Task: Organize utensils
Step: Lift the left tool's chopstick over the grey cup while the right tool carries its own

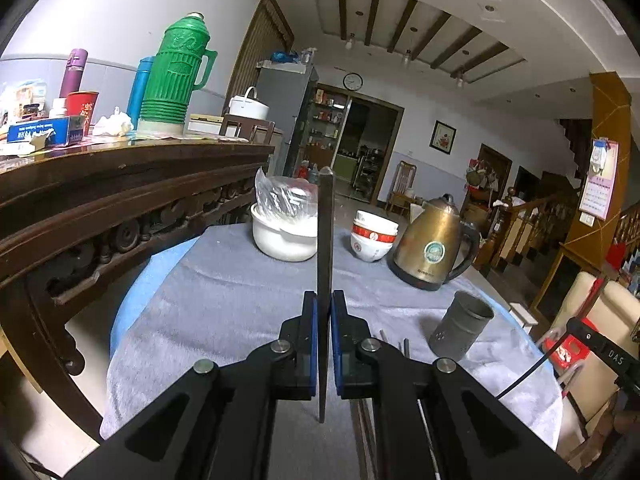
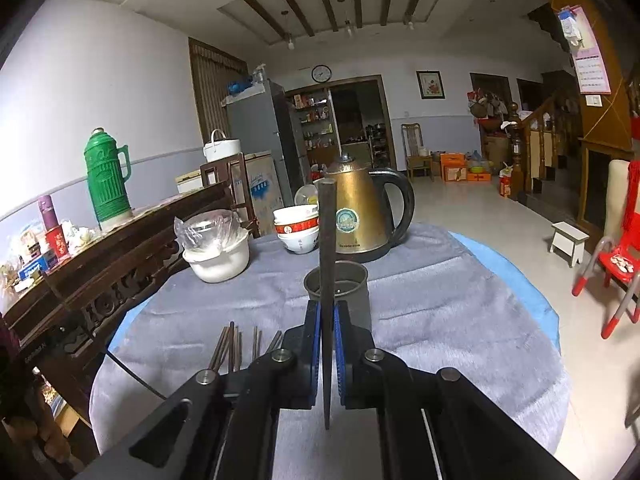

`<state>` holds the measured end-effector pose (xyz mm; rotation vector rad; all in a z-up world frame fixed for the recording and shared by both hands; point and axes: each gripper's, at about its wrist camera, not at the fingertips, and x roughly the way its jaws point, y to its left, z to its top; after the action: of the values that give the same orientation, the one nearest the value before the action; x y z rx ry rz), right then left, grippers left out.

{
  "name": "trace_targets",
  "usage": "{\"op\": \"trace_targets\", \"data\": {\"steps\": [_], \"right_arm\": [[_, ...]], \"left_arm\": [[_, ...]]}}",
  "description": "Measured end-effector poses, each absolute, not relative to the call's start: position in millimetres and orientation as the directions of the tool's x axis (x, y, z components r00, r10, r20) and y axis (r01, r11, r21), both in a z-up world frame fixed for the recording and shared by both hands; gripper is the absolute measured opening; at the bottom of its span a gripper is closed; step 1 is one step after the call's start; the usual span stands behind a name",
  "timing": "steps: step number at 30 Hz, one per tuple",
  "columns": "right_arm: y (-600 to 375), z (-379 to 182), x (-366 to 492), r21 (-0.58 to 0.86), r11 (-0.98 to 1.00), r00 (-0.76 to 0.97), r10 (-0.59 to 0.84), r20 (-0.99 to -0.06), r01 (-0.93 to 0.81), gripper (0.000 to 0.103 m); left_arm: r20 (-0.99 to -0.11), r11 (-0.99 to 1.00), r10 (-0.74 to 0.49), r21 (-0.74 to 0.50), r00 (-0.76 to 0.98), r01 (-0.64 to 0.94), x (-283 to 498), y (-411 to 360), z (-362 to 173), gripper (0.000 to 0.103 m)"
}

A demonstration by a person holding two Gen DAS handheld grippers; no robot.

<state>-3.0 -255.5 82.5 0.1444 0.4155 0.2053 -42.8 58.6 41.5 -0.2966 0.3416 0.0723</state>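
Both grippers clamped: left gripper (image 1: 323,308) grips upright chopstick (image 1: 325,240); right gripper (image 2: 327,316) grips second chopstick (image 2: 327,240), lower rim of metal holder (image 2: 338,284) beyond hidden; loose chopsticks (image 2: 232,346) left, ends cut off.

chopsticks (image 2: 232,346): lower ends hidden by hand-held gripper | holder (image 2: 340,292): front partly hidden

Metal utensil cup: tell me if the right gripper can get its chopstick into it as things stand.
Probably yes. The right gripper holds its chopstick upright, the metal cup stands open-mouthed just ahead, and nothing lies between them.
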Motion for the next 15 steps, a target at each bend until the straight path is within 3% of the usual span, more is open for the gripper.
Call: {"op": "trace_targets", "data": {"steps": [15], "right_arm": [[-282.0,154.5,13.8,0.224,0.958,0.955,0.225,-0.190,-0.181,0.007]], "left_arm": [[-0.210,0.900,-0.181,-0.430,0.961,0.076,-1.2,35.1,115.5,0.006]]}}
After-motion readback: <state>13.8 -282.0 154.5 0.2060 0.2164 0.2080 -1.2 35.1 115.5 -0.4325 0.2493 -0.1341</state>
